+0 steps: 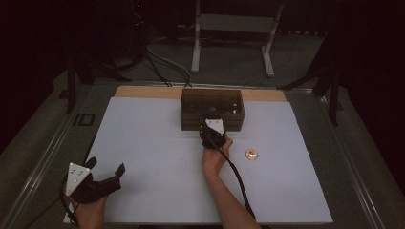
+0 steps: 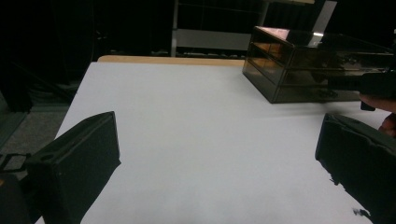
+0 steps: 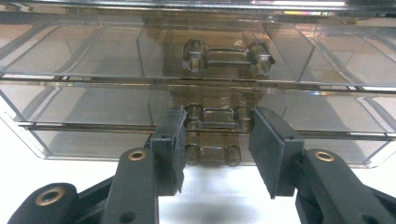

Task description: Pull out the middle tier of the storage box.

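My right claw (image 3: 217, 144) sits at the near face of the smoked plastic drawer box (image 1: 212, 109), which stands at the far middle of the white worktop (image 1: 157, 157). Its jaws stand apart, bracketing the middle drawer handle (image 3: 217, 117) without yet pinching it. I judge the box light, rigid and slick, so it may slide when pulled; the small barred handle is the only sound hold. My left claw (image 1: 105, 167) rests wide apart at the near left, idle
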The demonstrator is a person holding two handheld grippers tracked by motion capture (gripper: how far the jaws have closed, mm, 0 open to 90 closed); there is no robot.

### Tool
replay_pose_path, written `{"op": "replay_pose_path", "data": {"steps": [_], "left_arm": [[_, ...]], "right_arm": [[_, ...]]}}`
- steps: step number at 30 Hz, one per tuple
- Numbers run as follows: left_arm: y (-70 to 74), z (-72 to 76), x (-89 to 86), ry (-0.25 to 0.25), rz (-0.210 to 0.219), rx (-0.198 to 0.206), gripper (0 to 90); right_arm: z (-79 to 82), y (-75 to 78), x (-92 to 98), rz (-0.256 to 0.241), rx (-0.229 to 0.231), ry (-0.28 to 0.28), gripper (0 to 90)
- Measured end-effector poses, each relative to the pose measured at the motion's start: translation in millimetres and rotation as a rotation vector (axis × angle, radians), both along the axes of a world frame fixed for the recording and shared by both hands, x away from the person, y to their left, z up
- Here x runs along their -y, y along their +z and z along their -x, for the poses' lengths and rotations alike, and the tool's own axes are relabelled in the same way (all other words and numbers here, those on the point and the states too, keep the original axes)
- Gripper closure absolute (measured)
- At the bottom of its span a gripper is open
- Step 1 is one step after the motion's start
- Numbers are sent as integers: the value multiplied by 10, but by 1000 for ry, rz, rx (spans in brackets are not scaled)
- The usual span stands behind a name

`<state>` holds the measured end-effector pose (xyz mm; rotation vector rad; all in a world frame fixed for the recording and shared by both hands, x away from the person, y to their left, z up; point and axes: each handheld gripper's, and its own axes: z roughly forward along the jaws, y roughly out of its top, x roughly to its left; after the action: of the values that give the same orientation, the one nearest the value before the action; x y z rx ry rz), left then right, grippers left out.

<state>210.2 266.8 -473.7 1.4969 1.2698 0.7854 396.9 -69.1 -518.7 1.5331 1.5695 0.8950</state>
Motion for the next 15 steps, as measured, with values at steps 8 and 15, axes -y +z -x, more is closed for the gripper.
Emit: {"op": "replay_pose_path", "data": {"steps": [8,15], "left_arm": [[0,0,-2,2,2,1,11],[0,-1,5,-1,-2,1,12]], "right_arm": [[3,10,7,-10,-8,-1,560],[82,28,1,-20,-22,-9,560]]}}
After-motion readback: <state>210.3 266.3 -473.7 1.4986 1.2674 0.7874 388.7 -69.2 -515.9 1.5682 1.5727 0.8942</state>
